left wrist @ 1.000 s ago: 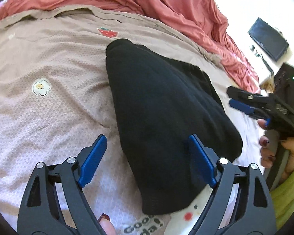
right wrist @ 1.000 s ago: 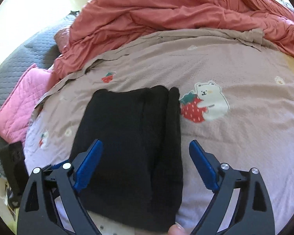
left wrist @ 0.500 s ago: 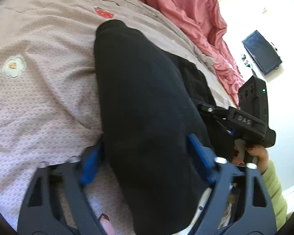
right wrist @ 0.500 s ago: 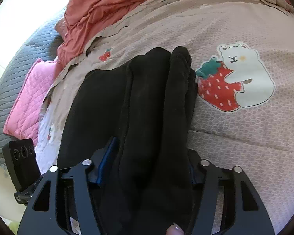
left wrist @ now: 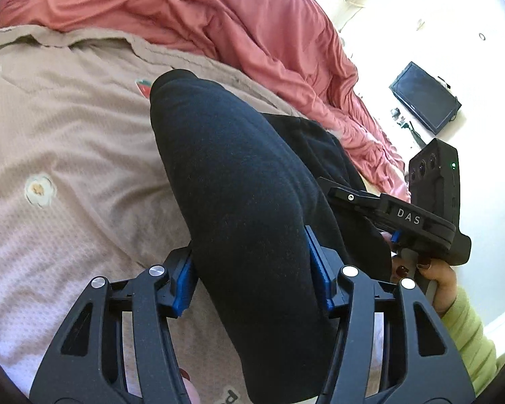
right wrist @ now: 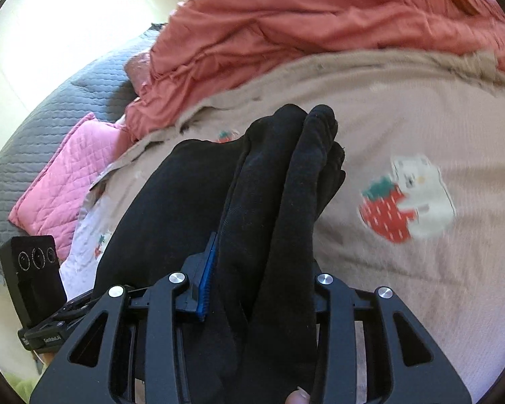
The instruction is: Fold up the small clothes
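A folded black garment (left wrist: 239, 181) lies on the beige patterned bedsheet (left wrist: 67, 141). My left gripper (left wrist: 252, 269) is shut on its near edge, the blue pads pressing both sides of the thick fold. My right gripper (right wrist: 256, 279) is shut on the other near corner of the same black garment (right wrist: 272, 195), which bunches in ridges between the jaws. In the left wrist view the right gripper (left wrist: 400, 222) shows at the garment's right side, held by a hand. The near end looks lifted off the sheet.
A crumpled red duvet (left wrist: 219, 17) lies along the far side of the bed. A pink quilted pillow (right wrist: 60, 181) and a grey quilt (right wrist: 50, 101) lie at the left. A dark screen (left wrist: 424, 101) sits on the floor at the right. A strawberry bear print (right wrist: 407, 202) marks the sheet.
Both grippers moved forward onto the garment's near edge and closed on it. The grasped end has risen and the far sheet has slid down in view.
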{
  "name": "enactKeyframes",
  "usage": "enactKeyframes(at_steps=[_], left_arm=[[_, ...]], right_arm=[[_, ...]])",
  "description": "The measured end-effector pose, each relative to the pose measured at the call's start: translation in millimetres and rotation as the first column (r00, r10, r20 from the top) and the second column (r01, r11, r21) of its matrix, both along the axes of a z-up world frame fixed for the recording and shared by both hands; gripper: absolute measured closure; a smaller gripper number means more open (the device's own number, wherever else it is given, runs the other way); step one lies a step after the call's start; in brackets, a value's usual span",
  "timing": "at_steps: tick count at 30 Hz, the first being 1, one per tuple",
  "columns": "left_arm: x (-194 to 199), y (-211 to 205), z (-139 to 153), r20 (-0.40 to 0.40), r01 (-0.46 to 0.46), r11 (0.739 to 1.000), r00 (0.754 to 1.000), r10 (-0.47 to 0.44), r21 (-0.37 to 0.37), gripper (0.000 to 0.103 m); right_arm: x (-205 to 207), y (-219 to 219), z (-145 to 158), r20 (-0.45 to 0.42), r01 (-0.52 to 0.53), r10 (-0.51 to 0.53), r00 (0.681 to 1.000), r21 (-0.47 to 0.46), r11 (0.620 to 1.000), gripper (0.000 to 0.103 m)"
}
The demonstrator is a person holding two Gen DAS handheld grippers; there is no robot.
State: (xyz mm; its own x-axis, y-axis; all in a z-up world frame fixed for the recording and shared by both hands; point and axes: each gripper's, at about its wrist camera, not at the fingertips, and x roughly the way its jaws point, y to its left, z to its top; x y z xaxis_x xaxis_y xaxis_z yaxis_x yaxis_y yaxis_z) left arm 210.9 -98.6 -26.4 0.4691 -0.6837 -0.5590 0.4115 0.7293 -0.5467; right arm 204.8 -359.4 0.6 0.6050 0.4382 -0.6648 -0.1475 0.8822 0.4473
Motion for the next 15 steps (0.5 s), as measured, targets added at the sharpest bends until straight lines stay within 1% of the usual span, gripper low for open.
enactKeyframes(at_steps=[2,4,5,10,12,15], left_arm=[[3.6,3.2,-2.0,-0.005,-0.015,1.0,1.0,0.015,0.013,0.055],[7.0,7.3,-5.4,-0.022,-0.03,0.999,0.999,0.031,0.022,0.055],[9.9,8.5,-8.8,-0.037,-0.04,0.998,0.998,0.042,0.038,0.055],[15.5,13.9,-17.6,-0.053,-0.077,0.989,0.995,0.085,0.124,0.054],[17.0,14.2,-20.8,-0.07,-0.077,0.988,0.994,0.087,0.137,0.053],[17.4,12.0,-22.5,-0.074,-0.075,0.982,0.993,0.089,0.174,0.051]], right_arm=[[5.6,7.8,0.3,-0.003,-0.006,0.006,1.0,-0.027,1.0,0.068],[10.2,16.8,-2.3,-0.007,-0.014,0.014,1.0,-0.061,0.998,0.068],[12.4,20.5,-4.7,-0.01,-0.016,0.015,1.0,-0.072,0.997,0.068],[23.1,36.5,-26.6,-0.045,-0.021,0.017,0.999,-0.103,0.994,0.068],[22.8,38.7,-31.6,-0.054,-0.018,0.011,0.998,-0.121,0.992,0.068],[24.1,35.8,-36.4,-0.078,-0.002,-0.007,0.997,-0.116,0.993,0.067]])
